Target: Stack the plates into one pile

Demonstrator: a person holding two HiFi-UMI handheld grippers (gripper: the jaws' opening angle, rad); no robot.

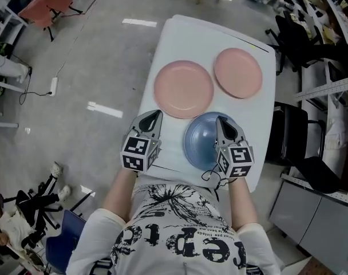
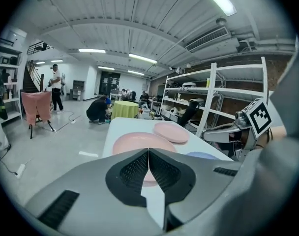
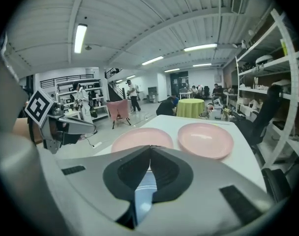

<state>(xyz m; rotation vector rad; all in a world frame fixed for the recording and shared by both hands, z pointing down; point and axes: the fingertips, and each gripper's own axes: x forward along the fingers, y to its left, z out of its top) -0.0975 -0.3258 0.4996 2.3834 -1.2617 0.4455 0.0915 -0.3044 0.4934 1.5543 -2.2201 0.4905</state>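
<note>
Three plates lie on the white table. A large pink plate sits at the left, a smaller pink plate at the far right, and a blue plate near the front edge. My left gripper hovers at the table's front left corner, shut and empty, just short of the large pink plate. My right gripper is over the blue plate, shut with nothing held. The blue plate shows under its jaws, with both pink plates beyond.
Metal shelves and black chairs stand to the right of the table. A pink chair is far left. People work near a green-covered table at the back. Bare grey floor lies to the left.
</note>
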